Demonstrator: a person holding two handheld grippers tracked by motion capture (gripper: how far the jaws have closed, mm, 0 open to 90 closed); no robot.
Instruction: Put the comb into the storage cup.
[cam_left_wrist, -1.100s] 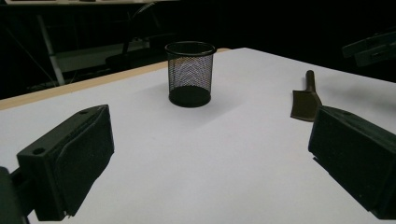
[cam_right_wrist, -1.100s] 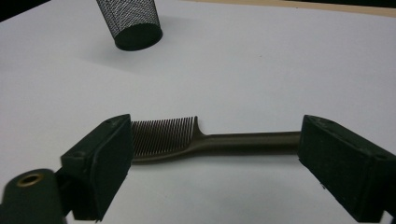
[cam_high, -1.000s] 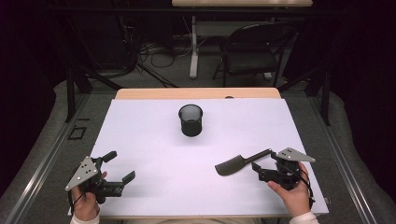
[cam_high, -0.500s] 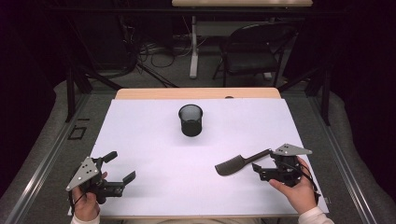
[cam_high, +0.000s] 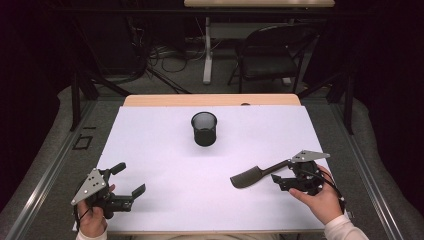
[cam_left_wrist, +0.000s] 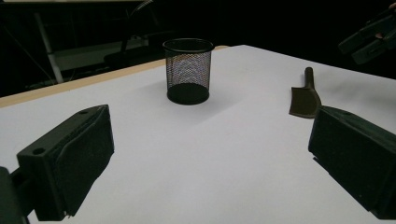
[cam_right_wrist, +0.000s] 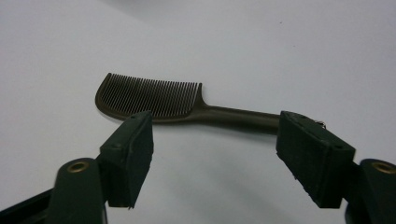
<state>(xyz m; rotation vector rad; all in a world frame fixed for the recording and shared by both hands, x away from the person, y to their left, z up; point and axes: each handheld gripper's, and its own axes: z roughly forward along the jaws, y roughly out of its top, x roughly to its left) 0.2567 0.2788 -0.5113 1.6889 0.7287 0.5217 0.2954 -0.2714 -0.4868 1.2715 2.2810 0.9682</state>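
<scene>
R gripper (cam_high: 283, 181) sits lower right of the high view beside the comb (cam_high: 255, 174), which lies flat on the white table (cam_high: 165, 150) w/ teeth end pointing frame-left; jaws have just been closing but are apart w/ nothing between the pads yet, comb lying crosswise just beyond the tips in the right gripper view (cam_right_wrist: 187, 105). Comb looks light, stiff plastic, thin and low-profile so prob slippery to pinch off a flat top; I'd grab the handle near the neck, not the teeth. L gripper (cam_high: 127, 185) lower left is wide open, holding nothing; mesh cup (cam_high: 204, 128) stands center.
</scene>
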